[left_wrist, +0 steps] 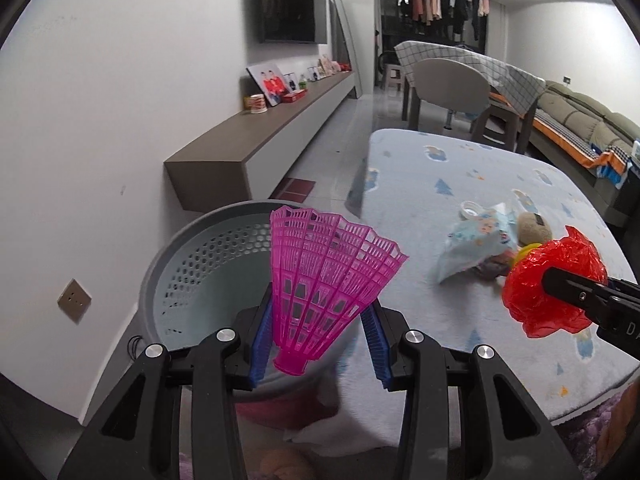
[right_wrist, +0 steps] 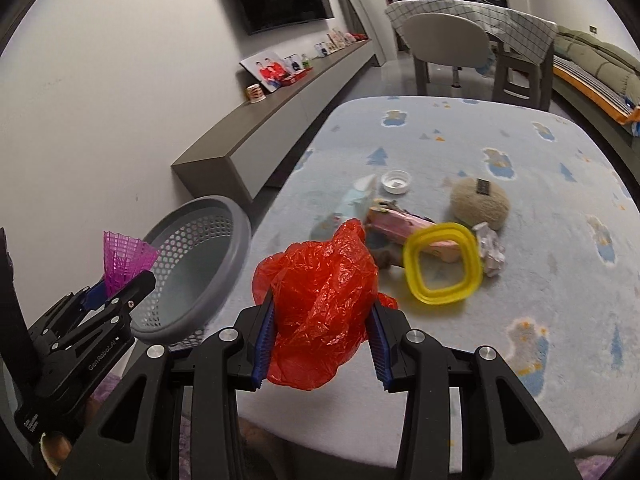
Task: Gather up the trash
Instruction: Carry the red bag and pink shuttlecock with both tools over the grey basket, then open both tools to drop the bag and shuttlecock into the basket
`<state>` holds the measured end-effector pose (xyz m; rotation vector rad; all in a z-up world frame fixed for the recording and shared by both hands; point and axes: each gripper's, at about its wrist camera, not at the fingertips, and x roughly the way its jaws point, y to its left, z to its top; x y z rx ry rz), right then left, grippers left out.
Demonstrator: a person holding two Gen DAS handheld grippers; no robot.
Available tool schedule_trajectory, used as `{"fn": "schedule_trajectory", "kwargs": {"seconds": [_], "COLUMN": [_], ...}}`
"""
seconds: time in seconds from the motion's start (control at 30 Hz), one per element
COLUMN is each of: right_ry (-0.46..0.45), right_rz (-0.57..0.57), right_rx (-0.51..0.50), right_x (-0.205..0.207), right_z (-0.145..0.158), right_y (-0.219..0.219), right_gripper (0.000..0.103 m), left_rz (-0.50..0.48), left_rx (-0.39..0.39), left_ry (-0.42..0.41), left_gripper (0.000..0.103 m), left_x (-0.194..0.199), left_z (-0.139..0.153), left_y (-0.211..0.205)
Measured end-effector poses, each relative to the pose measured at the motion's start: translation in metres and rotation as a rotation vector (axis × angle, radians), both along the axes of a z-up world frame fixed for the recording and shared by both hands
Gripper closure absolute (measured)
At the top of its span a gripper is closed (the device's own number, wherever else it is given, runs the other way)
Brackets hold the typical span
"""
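Observation:
My left gripper (left_wrist: 318, 322) is shut on a pink plastic shuttlecock (left_wrist: 324, 276) and holds it over the near rim of a grey perforated basket (left_wrist: 192, 256) beside the table. My right gripper (right_wrist: 322, 332) is shut on a crumpled red plastic bag (right_wrist: 320, 300) above the table's near left part. The bag (left_wrist: 548, 284) also shows at the right of the left wrist view. The shuttlecock (right_wrist: 124, 260) and basket (right_wrist: 236, 240) show at the left of the right wrist view.
On the blue patterned tablecloth (right_wrist: 520, 200) lie a yellow plastic ring (right_wrist: 476, 276), a pink wrapper (right_wrist: 400, 222), crumpled paper (right_wrist: 492, 252), a white cap (right_wrist: 396, 181), a light blue wrapper (right_wrist: 356, 196) and a beige plush ball (right_wrist: 480, 200). A low wall cabinet (left_wrist: 256, 136) runs behind the basket.

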<state>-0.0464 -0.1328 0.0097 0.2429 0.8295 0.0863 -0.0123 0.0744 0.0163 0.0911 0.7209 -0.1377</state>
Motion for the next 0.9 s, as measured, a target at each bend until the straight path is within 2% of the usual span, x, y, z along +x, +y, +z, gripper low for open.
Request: {"fn": "schedule_trajectory", "kwargs": {"seconds": [0.17,0.33,0.6,0.77,0.9], "right_ry": [0.010,0.026,0.042,0.079,0.067], "right_rz": [0.104,0.190,0.321,0.360,0.385], "right_rx": [0.013,-0.002,0.002,0.004,0.001], "right_x": [0.034,0.066,0.109,0.127,0.133], "right_z": [0.000,-0.007,-0.014,-0.028,-0.028], "right_y": [0.037,0.074,0.122,0.138,0.146], "right_gripper": [0.064,0.064,0.064,0.064,0.060], "left_rz": [0.111,0.188,0.219,0.232,0.247], "left_rx": [0.018,0.001,0.013,-0.002,-0.026], "left_ry": [0.007,0.041,0.088,0.110,0.123], "left_gripper": [0.063,0.063,0.061,0.059,0.058], "left_x": [0.020,0.041,0.068,0.076,0.079], "left_z": [-0.001,-0.007,-0.021,-0.033,-0.038], "left_y": [0.043,0.075,0.092,0.099,0.108]}}
